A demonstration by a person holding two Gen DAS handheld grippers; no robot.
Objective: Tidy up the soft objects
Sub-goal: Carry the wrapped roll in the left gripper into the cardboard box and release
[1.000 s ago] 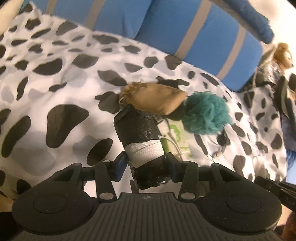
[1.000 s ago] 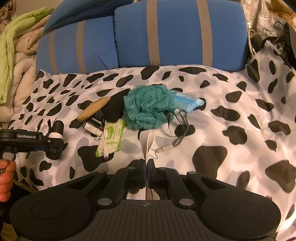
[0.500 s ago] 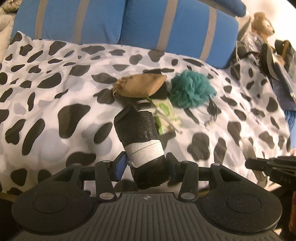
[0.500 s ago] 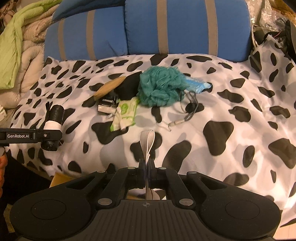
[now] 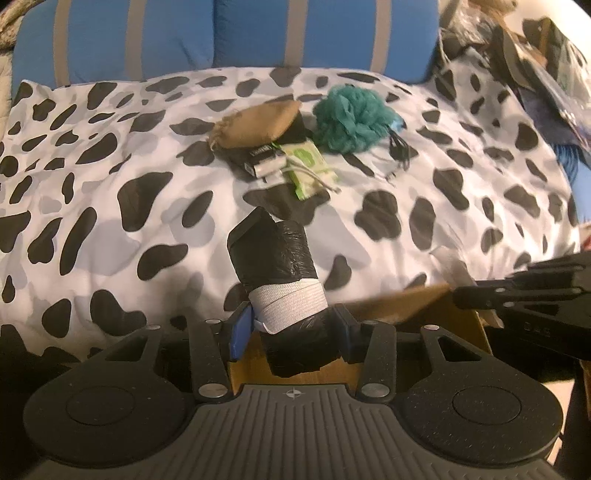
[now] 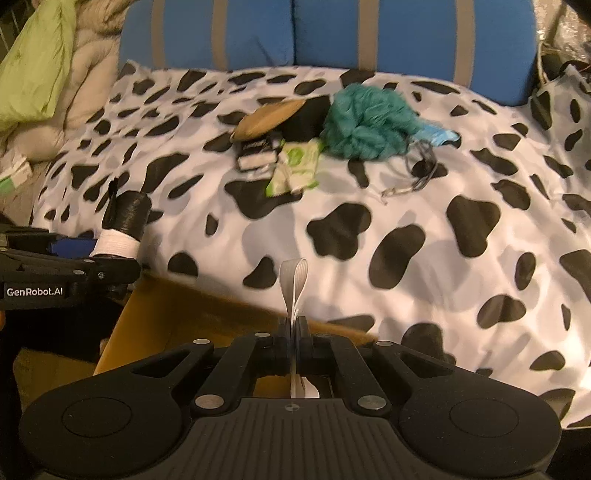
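My left gripper [image 5: 291, 332] is shut on a black plastic roll with a white band [image 5: 284, 280], held upright over the open cardboard box [image 5: 417, 299] at the bed's front edge. The roll also shows in the right wrist view [image 6: 123, 225]. My right gripper [image 6: 292, 332] is shut on a grey-white elastic band [image 6: 295, 284], above the same box [image 6: 155, 314]. On the cow-print blanket [image 5: 110, 206] lie a teal bath pouf [image 5: 351, 114], a tan pouch [image 5: 255, 123], a green wipes packet [image 5: 308, 166] and a small black-and-white pack [image 5: 264, 162].
Blue striped cushions [image 5: 258, 33] line the back of the bed. A dark cord [image 6: 421, 173] and a light blue item [image 6: 439, 134] lie right of the pouf. Green and beige bedding [image 6: 40, 62] is piled at the left. Clutter [image 5: 535, 55] sits at the far right.
Both grippers have pulled back from the pile toward the bed's front edge with their loads. The cardboard box has come into view beneath them.
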